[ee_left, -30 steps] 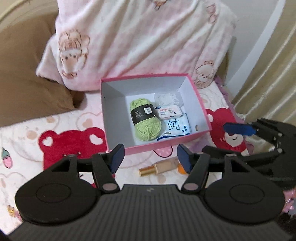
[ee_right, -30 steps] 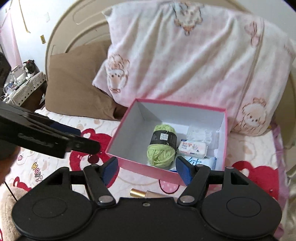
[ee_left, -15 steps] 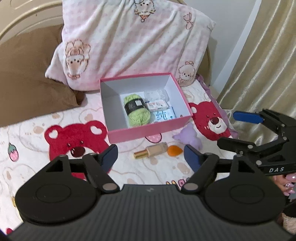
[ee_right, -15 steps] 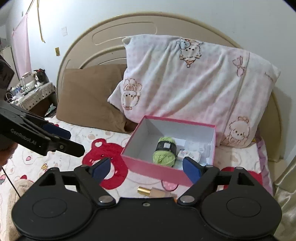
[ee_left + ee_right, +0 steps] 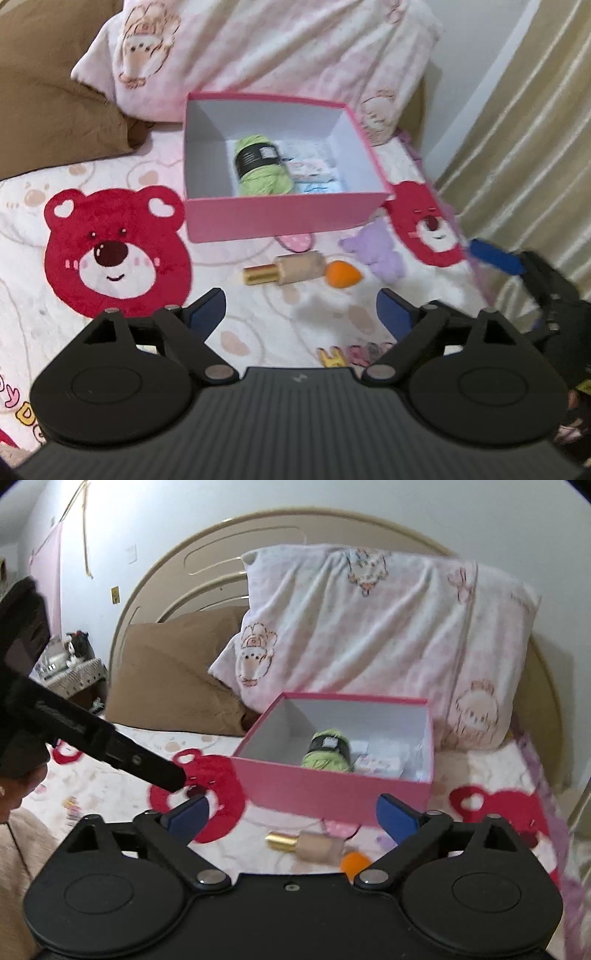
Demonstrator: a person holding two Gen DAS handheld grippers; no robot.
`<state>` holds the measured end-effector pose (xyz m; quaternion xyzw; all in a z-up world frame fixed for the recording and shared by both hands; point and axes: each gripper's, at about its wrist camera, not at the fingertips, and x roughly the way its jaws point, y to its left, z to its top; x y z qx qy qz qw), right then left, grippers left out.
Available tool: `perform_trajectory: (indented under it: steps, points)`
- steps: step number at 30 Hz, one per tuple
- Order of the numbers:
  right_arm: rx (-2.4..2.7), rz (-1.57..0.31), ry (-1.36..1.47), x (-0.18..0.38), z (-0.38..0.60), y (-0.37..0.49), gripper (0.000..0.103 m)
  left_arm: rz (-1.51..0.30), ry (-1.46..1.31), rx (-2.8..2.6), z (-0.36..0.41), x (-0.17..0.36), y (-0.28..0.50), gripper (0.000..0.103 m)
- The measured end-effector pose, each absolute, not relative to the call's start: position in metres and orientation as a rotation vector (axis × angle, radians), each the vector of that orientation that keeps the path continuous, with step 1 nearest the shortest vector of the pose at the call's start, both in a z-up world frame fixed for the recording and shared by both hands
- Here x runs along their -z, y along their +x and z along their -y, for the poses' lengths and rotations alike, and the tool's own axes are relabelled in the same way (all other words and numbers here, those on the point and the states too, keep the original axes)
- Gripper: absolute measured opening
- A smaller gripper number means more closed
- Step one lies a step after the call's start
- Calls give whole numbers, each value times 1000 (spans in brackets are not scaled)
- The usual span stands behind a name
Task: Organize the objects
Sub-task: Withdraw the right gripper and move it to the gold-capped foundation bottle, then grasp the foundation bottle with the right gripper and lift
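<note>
A pink box (image 5: pixel 284 218) (image 5: pixel 332 790) on the bed holds a green yarn ball (image 5: pixel 260 166) (image 5: pixel 327 751) and tissue packs (image 5: pixel 314 173) (image 5: pixel 380 764). In front of it lie a gold-capped beige bottle (image 5: pixel 291 267) (image 5: pixel 310 843), an orange sponge (image 5: pixel 341 274) (image 5: pixel 354 862) and a purple bear toy (image 5: pixel 376 247). My left gripper (image 5: pixel 301 308) hovers just short of the bottle, its jaws opening with nothing between them. My right gripper (image 5: pixel 291 812) is also opening and empty, close above the bottle and sponge. Each gripper shows at the edge of the other's view.
A pink printed pillow (image 5: pixel 277 48) and a brown pillow (image 5: pixel 55 110) lean behind the box against a curved headboard (image 5: pixel 332 528). The sheet has red bear prints (image 5: pixel 110 258). Curtains (image 5: pixel 517 129) hang at the right, and a cluttered nightstand (image 5: pixel 70 672) stands far left.
Both grippers' jaws have spread wider. Both pulled back from the box, then sank toward the bed; the bottle, sponge and purple bear came into view in front of it.
</note>
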<state>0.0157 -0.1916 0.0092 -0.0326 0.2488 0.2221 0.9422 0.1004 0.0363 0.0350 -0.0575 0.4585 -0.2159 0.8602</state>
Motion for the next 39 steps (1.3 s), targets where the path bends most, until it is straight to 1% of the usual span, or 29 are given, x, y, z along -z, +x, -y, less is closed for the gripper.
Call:
perform_trajectory:
  steps: [5, 10, 13, 16, 20, 22, 24, 25, 26, 27, 28, 30, 32, 34, 38, 39]
  points:
    - [-476, -561, -64, 15, 186, 42, 102, -942, -95, 399, -28, 0, 119, 89]
    - [-521, -664, -192, 48, 166, 69, 101, -931, -112, 379, -22, 32, 139, 87]
    - [-529, -731, -214, 67, 155, 85, 99, -932, -154, 417, -18, 51, 149, 85]
    - [-529, -752, -219, 85, 147, 94, 98, -907, -168, 441, -16, 66, 154, 84]
    - [-529, -752, -221, 104, 138, 103, 95, -899, -164, 477, -13, 83, 159, 83]
    - [-526, -761, -200, 110, 135, 107, 93, -901, -189, 490, -14, 92, 163, 81]
    - [-517, -782, -153, 116, 135, 109, 87, -895, -203, 502, -14, 101, 165, 78]
    - [-515, -795, -119, 119, 136, 110, 86, -894, -209, 504, -14, 105, 166, 75]
    - [-513, -811, -83, 123, 137, 110, 78, -897, -218, 513, -14, 109, 167, 69]
    - [-511, -833, -57, 127, 138, 111, 68, -910, -224, 525, -13, 114, 169, 66]
    - [-505, -856, -43, 132, 137, 111, 65, -921, -224, 528, -13, 119, 171, 66]
    - [-485, -881, -66, 141, 132, 109, 63, -924, -217, 523, -12, 127, 173, 60]
    - [-427, -858, -140, 147, 127, 109, 62, -916, -218, 510, -11, 131, 174, 59]
    - [-355, -852, -162, 152, 129, 112, 64, -904, -244, 508, -13, 133, 177, 58]
    - [-328, -846, -118, 159, 138, 121, 65, -891, -264, 502, -17, 139, 182, 54]
    - [-330, -829, -121, 160, 137, 122, 67, -892, -278, 514, -19, 141, 184, 53]
